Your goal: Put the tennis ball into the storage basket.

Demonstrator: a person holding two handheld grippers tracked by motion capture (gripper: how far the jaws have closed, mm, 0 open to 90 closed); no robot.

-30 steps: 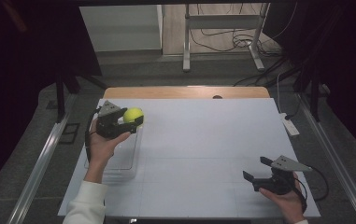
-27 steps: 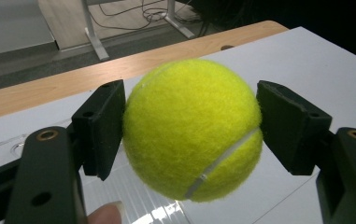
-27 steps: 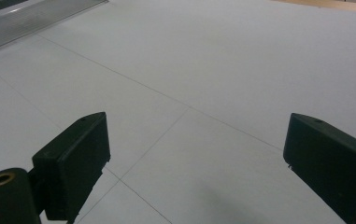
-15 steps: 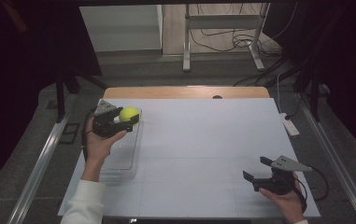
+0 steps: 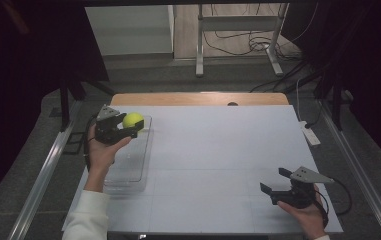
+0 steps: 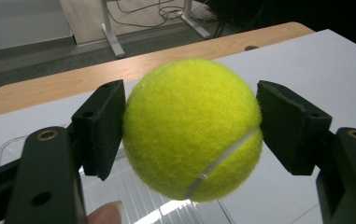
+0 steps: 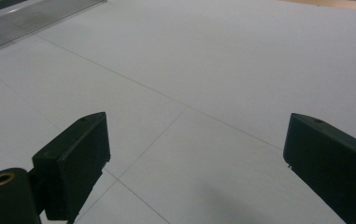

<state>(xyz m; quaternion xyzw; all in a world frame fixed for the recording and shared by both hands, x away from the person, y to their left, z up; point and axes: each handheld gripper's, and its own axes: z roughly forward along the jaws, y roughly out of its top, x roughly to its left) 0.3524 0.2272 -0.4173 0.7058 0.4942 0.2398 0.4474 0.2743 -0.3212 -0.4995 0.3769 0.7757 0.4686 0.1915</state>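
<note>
High cam overhead; gripper cams close, prob. sharing table.

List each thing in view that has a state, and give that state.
left gripper: shut on the tennis ball, held over the far end of the tray.
tennis ball: clamped between the pads, off the table.
clear tray: upright, nothing seen inside.
right gripper: open, holding nothing, low over the table.

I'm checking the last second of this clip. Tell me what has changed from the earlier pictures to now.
The left hand-held gripper, clamped on the fuzzy yellow-green tennis ball, has drifted a little leftward across the high view, carrying the ball above the far end of the clear plastic rectangular tray. Nothing was let go or newly grasped. The right hand-held gripper stayed open and in place over the white table; the tray did not move.
</note>
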